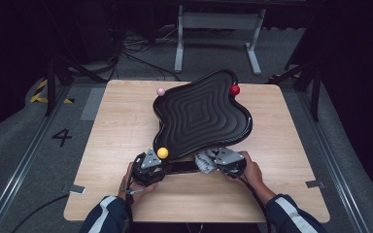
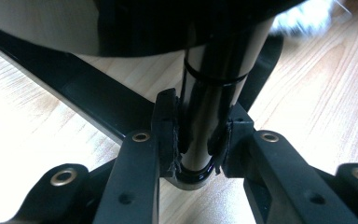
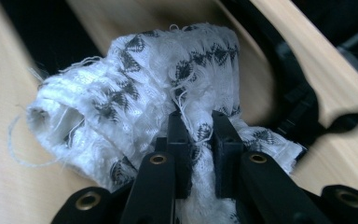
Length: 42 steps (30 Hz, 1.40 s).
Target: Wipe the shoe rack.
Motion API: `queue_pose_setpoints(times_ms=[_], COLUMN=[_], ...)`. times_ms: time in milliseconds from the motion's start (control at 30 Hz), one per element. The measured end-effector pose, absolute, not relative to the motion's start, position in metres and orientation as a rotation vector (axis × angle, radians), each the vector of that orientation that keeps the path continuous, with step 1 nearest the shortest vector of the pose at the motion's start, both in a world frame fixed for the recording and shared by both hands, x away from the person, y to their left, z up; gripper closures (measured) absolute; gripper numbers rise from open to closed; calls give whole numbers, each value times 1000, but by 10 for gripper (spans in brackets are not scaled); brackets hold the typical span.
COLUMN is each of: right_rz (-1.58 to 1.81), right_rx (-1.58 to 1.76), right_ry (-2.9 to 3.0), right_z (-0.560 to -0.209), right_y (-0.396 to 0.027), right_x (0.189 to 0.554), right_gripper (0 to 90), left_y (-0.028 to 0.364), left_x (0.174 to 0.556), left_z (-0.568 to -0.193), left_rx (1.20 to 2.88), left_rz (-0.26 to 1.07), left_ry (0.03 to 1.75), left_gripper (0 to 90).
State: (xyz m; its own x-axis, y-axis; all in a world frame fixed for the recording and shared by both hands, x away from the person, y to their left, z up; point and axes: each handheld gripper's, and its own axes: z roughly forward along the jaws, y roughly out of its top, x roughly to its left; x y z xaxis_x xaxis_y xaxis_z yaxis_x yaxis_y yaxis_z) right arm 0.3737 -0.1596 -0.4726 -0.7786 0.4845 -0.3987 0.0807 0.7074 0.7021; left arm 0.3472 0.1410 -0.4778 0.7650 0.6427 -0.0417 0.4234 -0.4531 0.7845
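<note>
A black wavy tray (image 1: 199, 114) stands tilted on a stand over the wooden table (image 1: 121, 126). Its lobes carry a yellow ball (image 1: 162, 153), a pink ball (image 1: 161, 91) and a red ball (image 1: 234, 90). Under the tray's near edge, my left gripper (image 1: 166, 166) is shut on the stand's glossy black post (image 2: 209, 93); its pads (image 2: 168, 135) press both sides low on the post. My right gripper (image 1: 208, 161) is shut on a bunched white cloth (image 3: 135, 88) with a dark pattern, held next to the stand's base. The cloth (image 1: 202, 162) lies just right of the post.
The stand's flat black base legs (image 2: 74, 88) spread across the table under the tray. A white metal frame (image 1: 218, 34) and loose cables (image 1: 126, 53) sit on the floor beyond the table's far edge. Bare tabletop lies left and right of the tray.
</note>
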Motion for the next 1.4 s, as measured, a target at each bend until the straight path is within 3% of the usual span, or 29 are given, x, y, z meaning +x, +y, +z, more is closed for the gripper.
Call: queue_pose_setpoints(times_ms=[700, 1400], right_rz=[1006, 864], right_rx=[319, 692], right_ry=[2391, 2199], right_z=[-473, -474], right_y=[-122, -199], right_x=[354, 406], right_gripper=[807, 809], left_y=[122, 124], left_x=[342, 343], left_z=[-479, -478], left_rx=[2124, 2135], left_rz=[320, 321], left_ry=[752, 731], left_gripper=[729, 729])
